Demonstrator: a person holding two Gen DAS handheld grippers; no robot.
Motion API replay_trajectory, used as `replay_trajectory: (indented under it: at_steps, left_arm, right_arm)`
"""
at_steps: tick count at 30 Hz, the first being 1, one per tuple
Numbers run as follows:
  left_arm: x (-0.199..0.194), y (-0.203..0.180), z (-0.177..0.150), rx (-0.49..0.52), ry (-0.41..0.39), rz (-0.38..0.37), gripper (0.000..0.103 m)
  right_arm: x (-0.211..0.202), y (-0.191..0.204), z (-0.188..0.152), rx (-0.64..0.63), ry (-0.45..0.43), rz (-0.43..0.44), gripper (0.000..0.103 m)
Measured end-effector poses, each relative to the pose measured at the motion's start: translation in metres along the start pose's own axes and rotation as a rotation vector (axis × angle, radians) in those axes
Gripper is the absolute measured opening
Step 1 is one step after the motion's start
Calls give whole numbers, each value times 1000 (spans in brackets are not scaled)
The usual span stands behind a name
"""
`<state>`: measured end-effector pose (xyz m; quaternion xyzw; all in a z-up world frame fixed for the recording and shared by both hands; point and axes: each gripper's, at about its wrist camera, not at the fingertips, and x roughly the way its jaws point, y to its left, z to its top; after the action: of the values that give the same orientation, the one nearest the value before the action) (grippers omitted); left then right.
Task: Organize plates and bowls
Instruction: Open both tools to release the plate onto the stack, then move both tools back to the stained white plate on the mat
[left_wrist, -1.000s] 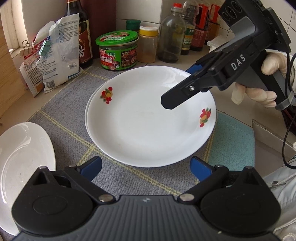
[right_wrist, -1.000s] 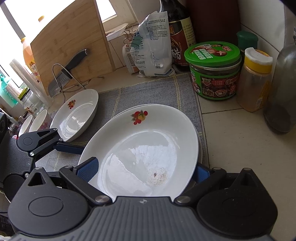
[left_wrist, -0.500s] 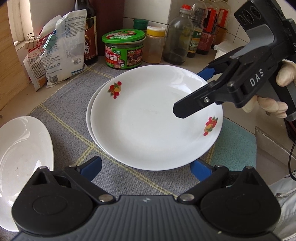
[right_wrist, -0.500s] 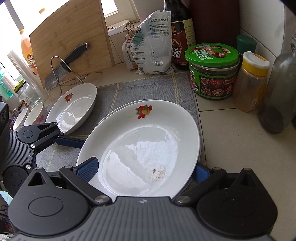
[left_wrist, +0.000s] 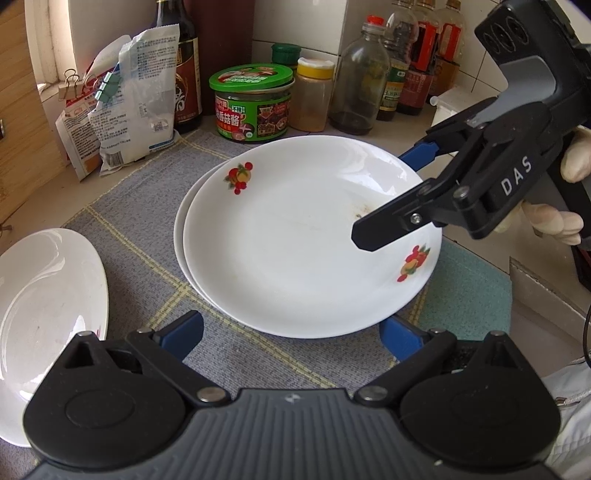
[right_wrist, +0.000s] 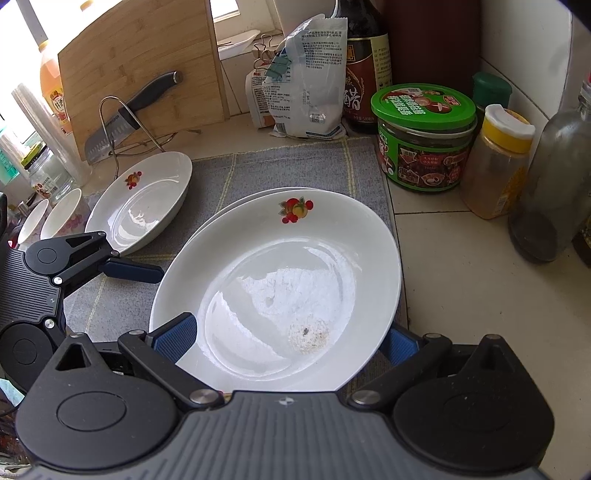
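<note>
The top plate (left_wrist: 306, 240) sat on a second plate (left_wrist: 183, 236) on the grey mat (left_wrist: 147, 192), shifted slightly toward my right, so the lower rim showed as a crescent. My right hand-held gripper (right_wrist: 286, 338) had its fingers spread wide, one on each side of the top plate's near edge; I could not tell whether they touched it, and nothing was clamped. The left hand-held gripper (left_wrist: 291, 332) was wide open too, holding nothing, just short of the plates. A third plate (right_wrist: 142, 201) lay on the mat's far left edge, with two bowls (right_wrist: 62, 214) beyond it on the worktop (right_wrist: 461, 277).

The risk, as I judged it — closing on that glossy, sloped rim could squirt the plate sideways, or catch the lower rim as well and drag both off the mat toward the jar (right_wrist: 423, 136) and bottles.

Readable writing was scarce: "DAS" on the right hand-held gripper's body, seen from the left camera, and Chinese print on the green-lidded jar and the clipped bag (left_wrist: 136, 99).
</note>
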<state>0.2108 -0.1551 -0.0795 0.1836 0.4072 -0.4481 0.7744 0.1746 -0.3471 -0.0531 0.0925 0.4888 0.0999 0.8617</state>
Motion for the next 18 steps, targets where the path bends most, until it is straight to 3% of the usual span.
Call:
replay_trajectory:
  at_steps: [14,18]
  left_arm:
    - [-5,-7,-4,-47,-33,17,101]
    - [-15,-8,-5,-56,-64,29,101]
  right_arm:
    - [-5,5,-4,-26,14,-63,103]
    - [-14,12,-5,-79,-21,-70,103]
